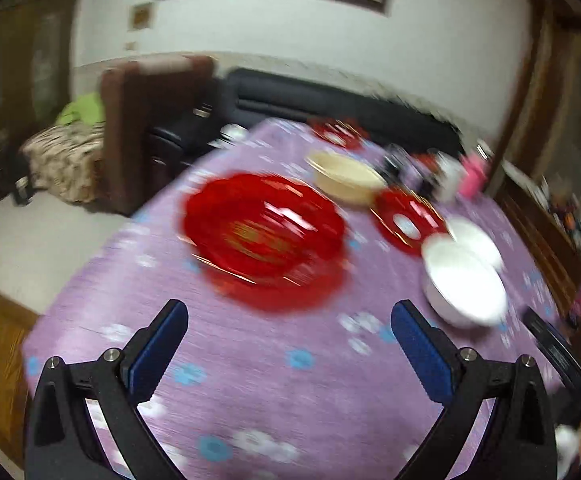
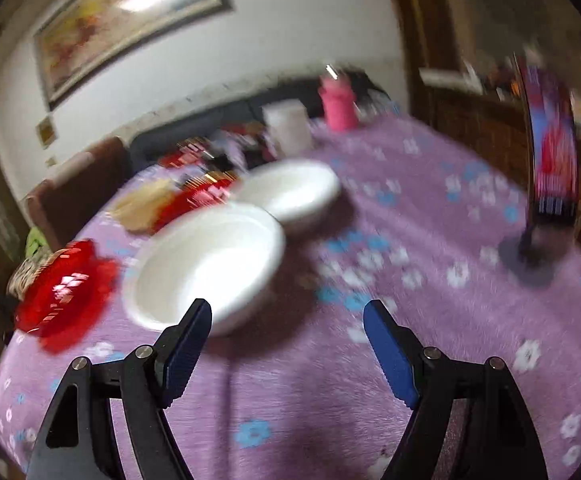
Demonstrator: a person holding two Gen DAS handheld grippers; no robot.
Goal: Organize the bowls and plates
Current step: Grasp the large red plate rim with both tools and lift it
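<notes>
Both views are motion-blurred. A large red scalloped plate (image 1: 264, 236) lies on the purple flowered tablecloth (image 1: 274, 380), just ahead of my open left gripper (image 1: 289, 312), which holds nothing. Beyond it sit a cream bowl (image 1: 346, 178), a smaller red plate (image 1: 406, 220), another red plate (image 1: 338, 132) at the far edge, and two white bowls (image 1: 464, 280). In the right wrist view, the near white bowl (image 2: 206, 264) lies just ahead and left of my open, empty right gripper (image 2: 288, 312). The second white bowl (image 2: 290, 190) sits behind it, and the red plate (image 2: 64, 292) is at left.
A pink bottle (image 2: 336, 102), a white box (image 2: 288, 128) and small clutter stand at the table's far side. A phone on a stand (image 2: 550, 160) rises at the right. A dark remote-like object (image 1: 550, 340) lies at the table's right edge. A sofa (image 1: 330, 100) lies beyond the table.
</notes>
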